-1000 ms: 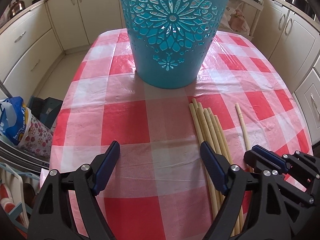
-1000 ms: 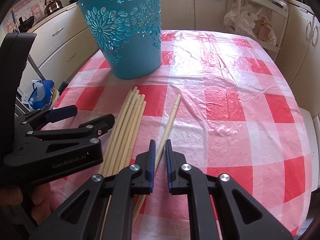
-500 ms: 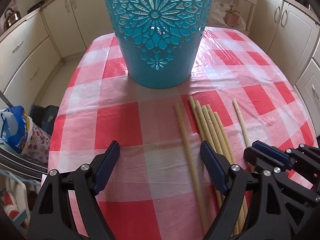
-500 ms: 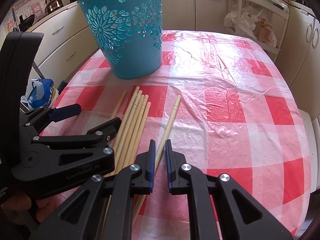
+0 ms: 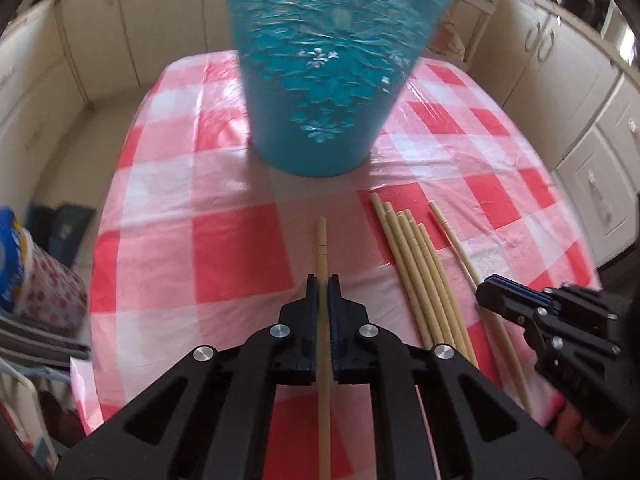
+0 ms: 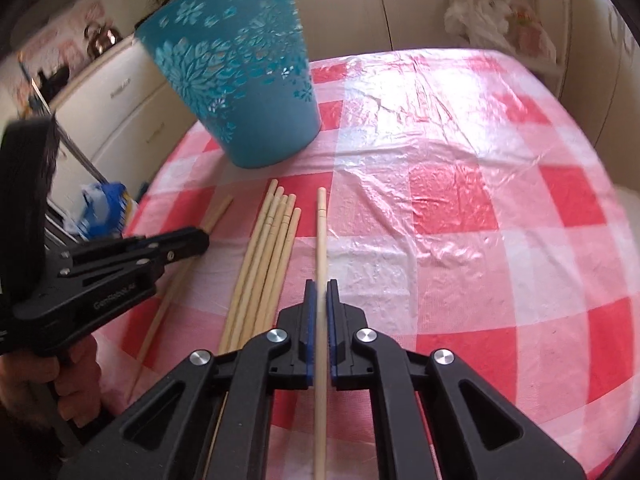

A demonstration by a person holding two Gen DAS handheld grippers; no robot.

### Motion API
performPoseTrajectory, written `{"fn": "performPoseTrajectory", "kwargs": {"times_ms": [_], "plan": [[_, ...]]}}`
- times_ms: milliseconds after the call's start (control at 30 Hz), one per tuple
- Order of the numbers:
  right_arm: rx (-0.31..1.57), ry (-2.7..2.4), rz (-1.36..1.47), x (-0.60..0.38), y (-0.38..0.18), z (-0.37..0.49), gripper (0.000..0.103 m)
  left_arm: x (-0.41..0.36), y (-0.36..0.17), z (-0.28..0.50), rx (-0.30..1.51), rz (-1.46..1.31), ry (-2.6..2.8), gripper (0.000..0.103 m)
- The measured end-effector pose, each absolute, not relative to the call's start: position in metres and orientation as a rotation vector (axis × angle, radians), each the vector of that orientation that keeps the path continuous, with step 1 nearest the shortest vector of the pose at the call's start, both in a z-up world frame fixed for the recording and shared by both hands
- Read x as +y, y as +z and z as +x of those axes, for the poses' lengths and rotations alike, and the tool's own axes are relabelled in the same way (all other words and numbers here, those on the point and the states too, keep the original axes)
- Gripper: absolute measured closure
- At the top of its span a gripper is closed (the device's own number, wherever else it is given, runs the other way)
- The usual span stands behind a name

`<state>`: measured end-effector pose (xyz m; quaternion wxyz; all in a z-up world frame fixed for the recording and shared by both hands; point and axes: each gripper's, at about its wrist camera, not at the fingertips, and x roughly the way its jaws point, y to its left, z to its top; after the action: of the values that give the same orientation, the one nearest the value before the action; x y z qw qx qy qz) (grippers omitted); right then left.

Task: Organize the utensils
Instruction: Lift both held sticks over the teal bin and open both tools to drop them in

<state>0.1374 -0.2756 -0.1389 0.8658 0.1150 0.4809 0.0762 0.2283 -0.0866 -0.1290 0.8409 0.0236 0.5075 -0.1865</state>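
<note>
My left gripper (image 5: 323, 286) is clamped on one chopstick (image 5: 322, 248); the stick runs straight between the pads and points toward the bin (image 5: 324, 80); my right gripper (image 6: 321, 294) is likewise closed on a second chopstick (image 6: 321, 232), which runs up the middle of its view; from the left camera the right gripper (image 5: 516, 306) shows at the right edge with that stick (image 5: 448, 228) passing under its tip; from the right camera the left gripper (image 6: 192, 242) shows at the left with its stick (image 6: 218, 212) poking out past the tip.

Between the two held sticks lies a bundle (image 6: 272, 240) of five chopsticks, side by side and touching, flat on the cloth (image 6: 460, 200); in the left view the bundle (image 5: 416, 252) sits just right of my left gripper.

The bin is teal with cut-out flower patterns and stands upright on the red and white checked cloth, beyond the stick tips and apart from them; in the right view it (image 6: 240, 80) is at upper left.

The only writing I can read is on the side of the left gripper's body in the right view: "GenRobot.AI" (image 6: 114, 298), somewhat blurred; a blue and white bag (image 6: 102, 210) past the table edge carries print too smeared to read.
</note>
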Motion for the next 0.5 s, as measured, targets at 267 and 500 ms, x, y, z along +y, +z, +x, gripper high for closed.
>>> {"fn": "performPoseTrajectory", "kwargs": {"times_ms": [267,500], "plan": [[0.812,0.252,0.402,-0.287,-0.098,0.127,0.097,-0.028,-0.049,0.203,0.784,-0.148,-0.450,0.098],[0.474,0.258,0.447,-0.289,-0.004,0.141,0.097,-0.023,0.056,0.223,0.413,-0.253,-0.474,0.098]]}}
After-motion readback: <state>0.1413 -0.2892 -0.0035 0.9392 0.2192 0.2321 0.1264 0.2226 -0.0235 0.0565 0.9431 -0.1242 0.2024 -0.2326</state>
